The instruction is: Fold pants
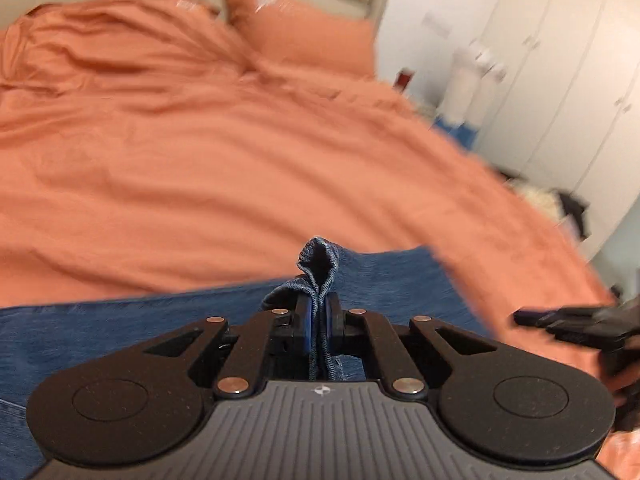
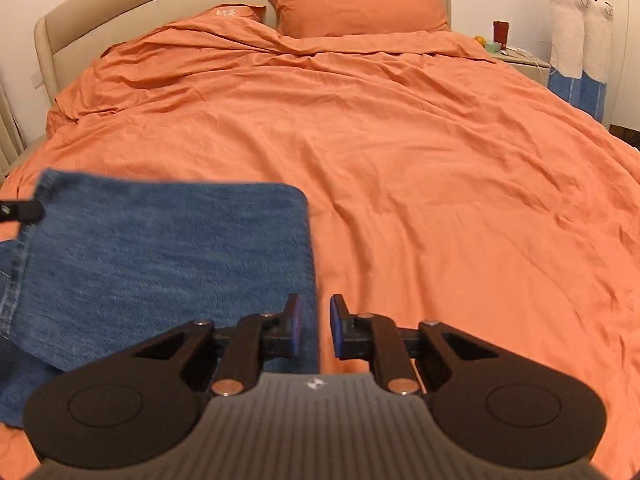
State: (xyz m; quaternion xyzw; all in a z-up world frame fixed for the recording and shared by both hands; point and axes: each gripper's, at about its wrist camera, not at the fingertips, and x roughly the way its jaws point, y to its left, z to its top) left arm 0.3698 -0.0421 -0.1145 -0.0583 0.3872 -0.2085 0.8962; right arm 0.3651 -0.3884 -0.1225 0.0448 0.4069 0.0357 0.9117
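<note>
Blue denim pants lie folded on the orange bed cover. My left gripper is shut on a pinched ridge of denim that sticks up between its pads. In the right wrist view the pants form a flat blue rectangle at the lower left. My right gripper hovers over their right edge with a gap between its pads, and the denim edge runs under that gap without being pressed. The left gripper shows at the pants' far left corner. The right gripper appears blurred at the right.
Two orange pillows lean against a beige headboard. A nightstand with small items and two tall alpaca plush toys stand to the right of the bed. White wardrobe doors fill the right side.
</note>
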